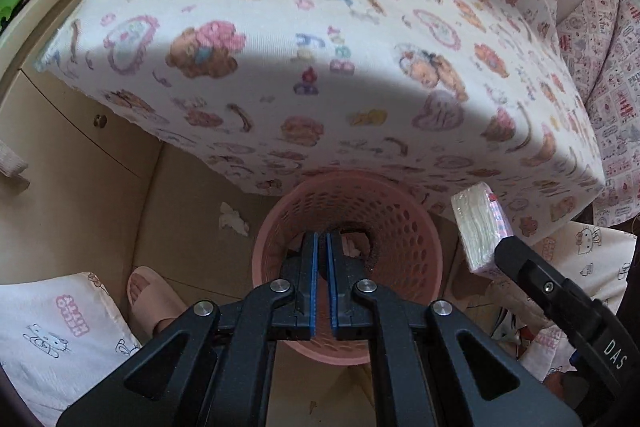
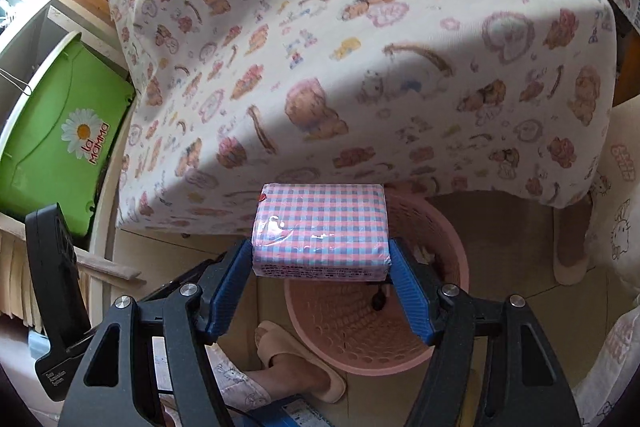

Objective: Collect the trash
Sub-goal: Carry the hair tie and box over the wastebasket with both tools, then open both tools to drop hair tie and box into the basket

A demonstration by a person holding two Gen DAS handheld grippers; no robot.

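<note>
1. Now, from the left wrist view, our left tongs [image 1: 322,251] are clenched on nothing, blue pads almost meeting, and they hang right over the mouth of the pink basket [image 1: 404,223]. The basket stands on the floor, partly under the cloth-covered bench [image 1: 320,47]. Something pale lies at its bottom, too dim to name. A scrap of tissue [image 1: 233,219] lies on the floor just left of the basket, apart from it. At the right edge we see the pack [image 1: 482,229] side-on, held off the floor.

2. From the right wrist view, our right tongs [image 2: 321,263] are grasping that checked pack [image 2: 321,227] across its short ends, with the pink basket [image 2: 452,255] below and behind it. The pack seems to sit more over the near rim than over the middle.

3. We judge the step in hand to be dropping the pack into the basket. To do it well, we should carry it forward until it is over the open centre, clear of the bench edge, and only then part the pads.

4. The left tongs crowd the opening; we would draw them aside first. The tissue looks like their next pickup.
</note>
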